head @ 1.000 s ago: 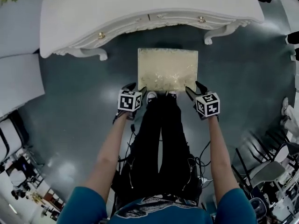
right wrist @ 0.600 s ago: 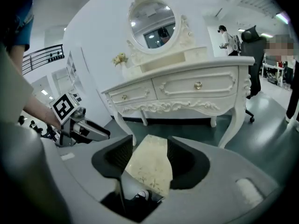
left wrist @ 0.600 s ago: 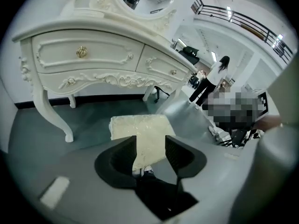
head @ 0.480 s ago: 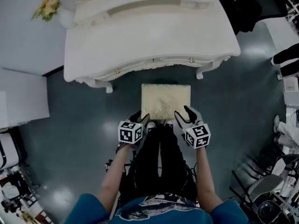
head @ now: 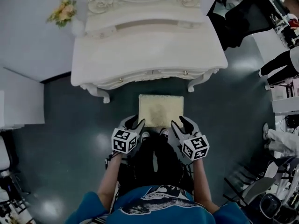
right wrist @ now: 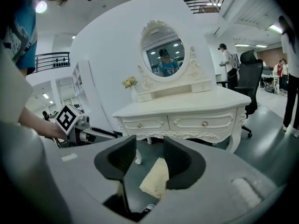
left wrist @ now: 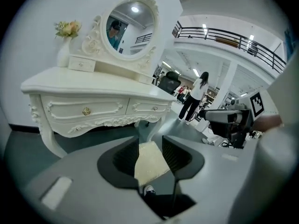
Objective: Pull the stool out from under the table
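Observation:
The stool [head: 160, 108], a cream cushioned rectangle, stands on the dark floor just in front of the white dressing table [head: 145, 45], clear of its front edge. My left gripper [head: 134, 122] hovers by the stool's near left corner and my right gripper [head: 179, 122] by its near right corner. Both are lifted off it. In the left gripper view the stool [left wrist: 149, 164] lies far below the jaws of the left gripper [left wrist: 150, 148]. The right gripper [right wrist: 149, 160] likewise frames the stool [right wrist: 156, 178] from above. Both pairs of jaws are closing with nothing between the pads.
The person's shoes [head: 152, 135] stand at the stool's near edge. A vase of flowers [head: 63, 10] and an oval mirror [right wrist: 163, 50] sit on the table. A white cabinet [head: 18, 97] stands at the left. Chairs [head: 261, 190] and a person's legs [head: 280, 64] fill the right side.
The view has pulled back and up, so the table shows whole and the stool looks smaller. Both grippers have come off the stool's near corners and drawn closer together, their jaws narrowing.

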